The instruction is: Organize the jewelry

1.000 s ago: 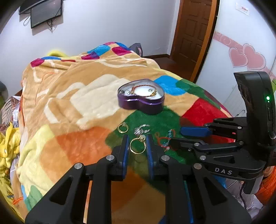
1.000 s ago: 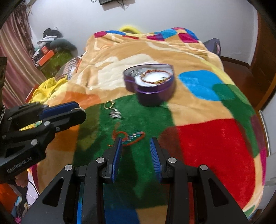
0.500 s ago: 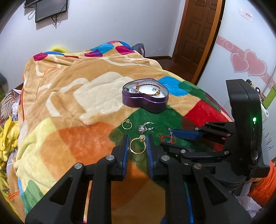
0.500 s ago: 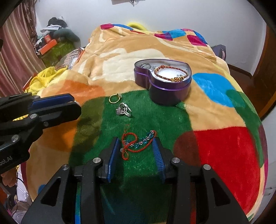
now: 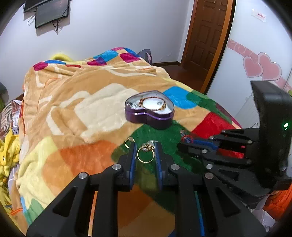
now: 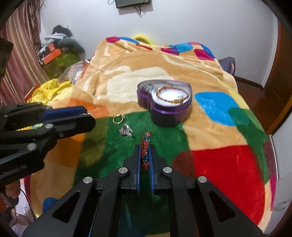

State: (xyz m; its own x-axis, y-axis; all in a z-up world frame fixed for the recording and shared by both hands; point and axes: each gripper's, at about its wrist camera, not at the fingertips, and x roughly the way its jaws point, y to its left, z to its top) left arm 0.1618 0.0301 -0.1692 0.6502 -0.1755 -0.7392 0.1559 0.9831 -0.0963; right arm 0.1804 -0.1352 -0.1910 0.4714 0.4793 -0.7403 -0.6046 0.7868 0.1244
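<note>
A patchwork fleece blanket in tan, green, red and blue covers the bed, with a dark screen on the white wall, a brown wooden door, pink heart stickers, and yellow clothes beside striped curtains.

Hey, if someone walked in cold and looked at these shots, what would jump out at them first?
Probably the purple heart-shaped tin sitting open on the bright patchwork blanket, a beaded bracelet coiled inside. Next, the right tool pinching a red and blue bracelet over the green patch, while the left tool grips a gold ring nearby.
</note>
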